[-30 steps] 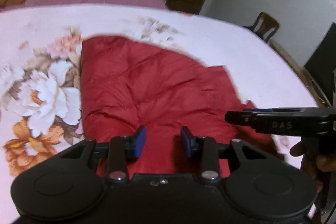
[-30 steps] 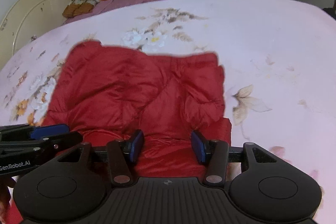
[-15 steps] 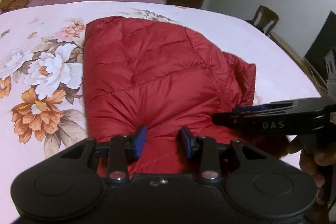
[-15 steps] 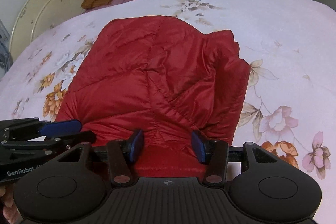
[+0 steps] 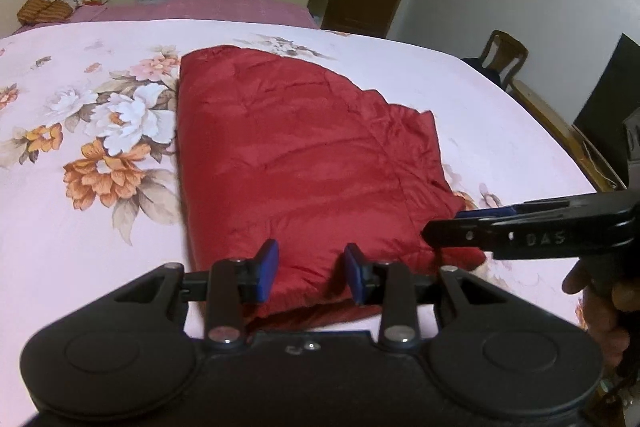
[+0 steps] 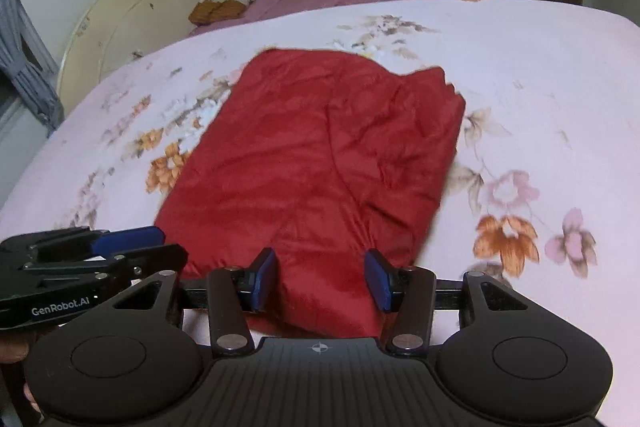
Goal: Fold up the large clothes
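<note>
1. Bed (image 5: 480, 115): pink floral sheet, fills most of both views.
2. Jacket (image 5: 304, 163), red, quilted: lies folded on the sheet, roughly mid-bed. Long axis runs away from the grippers toward the far edge; near end bunched at the fingers, right side creased and uneven.
3. Left gripper (image 5: 311, 273): pads parted, near hem of the jacket lies between them. Cannot tell if they pinch it.
4. Right gripper (image 6: 322, 279): pads set wider, jacket fabric between them; grip likewise cannot be told.
5. Grippers sit side by side at the near hem.
</note>
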`<state>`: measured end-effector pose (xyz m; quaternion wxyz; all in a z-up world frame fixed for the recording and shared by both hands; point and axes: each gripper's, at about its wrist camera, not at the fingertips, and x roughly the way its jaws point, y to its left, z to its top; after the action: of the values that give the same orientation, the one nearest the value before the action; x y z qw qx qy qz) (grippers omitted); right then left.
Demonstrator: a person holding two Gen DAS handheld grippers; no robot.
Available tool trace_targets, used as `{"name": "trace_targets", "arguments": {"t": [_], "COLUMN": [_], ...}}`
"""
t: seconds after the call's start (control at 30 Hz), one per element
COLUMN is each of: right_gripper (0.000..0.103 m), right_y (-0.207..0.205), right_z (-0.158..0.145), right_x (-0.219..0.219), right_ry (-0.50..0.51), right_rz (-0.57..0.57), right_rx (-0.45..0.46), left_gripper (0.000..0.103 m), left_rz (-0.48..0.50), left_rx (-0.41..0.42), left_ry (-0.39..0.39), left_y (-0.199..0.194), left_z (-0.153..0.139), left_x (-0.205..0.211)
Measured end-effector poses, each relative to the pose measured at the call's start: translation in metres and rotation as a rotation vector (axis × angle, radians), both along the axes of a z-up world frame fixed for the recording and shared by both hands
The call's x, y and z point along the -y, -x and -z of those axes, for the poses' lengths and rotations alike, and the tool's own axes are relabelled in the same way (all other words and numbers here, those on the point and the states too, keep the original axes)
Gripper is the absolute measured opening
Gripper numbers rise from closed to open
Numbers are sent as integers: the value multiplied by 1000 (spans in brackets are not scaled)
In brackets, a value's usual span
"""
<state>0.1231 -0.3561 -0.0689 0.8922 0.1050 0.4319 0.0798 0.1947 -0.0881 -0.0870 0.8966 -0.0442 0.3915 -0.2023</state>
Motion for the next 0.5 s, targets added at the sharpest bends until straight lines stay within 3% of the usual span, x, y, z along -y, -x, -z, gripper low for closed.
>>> {"name": "trace_targets", "arguments": {"t": [0.33, 0.43, 0.5], "right_gripper": [50, 50, 50], "right_y": [2, 6, 21], "right_z": [43, 32, 8], "right_x": [-10, -7, 5], "right_ry": [47, 43, 14], "right_rz": [48, 65, 119], "right_rx": [-39, -23, 82], "left_gripper": [35, 34, 47], "left_rz": [36, 42, 8], "left_rx": [-25, -9, 60], "left_ry": [-26, 7, 25], "left_y": [-1, 2, 5], "left_z": [35, 18, 3], "left_x": [1, -9, -24]}}
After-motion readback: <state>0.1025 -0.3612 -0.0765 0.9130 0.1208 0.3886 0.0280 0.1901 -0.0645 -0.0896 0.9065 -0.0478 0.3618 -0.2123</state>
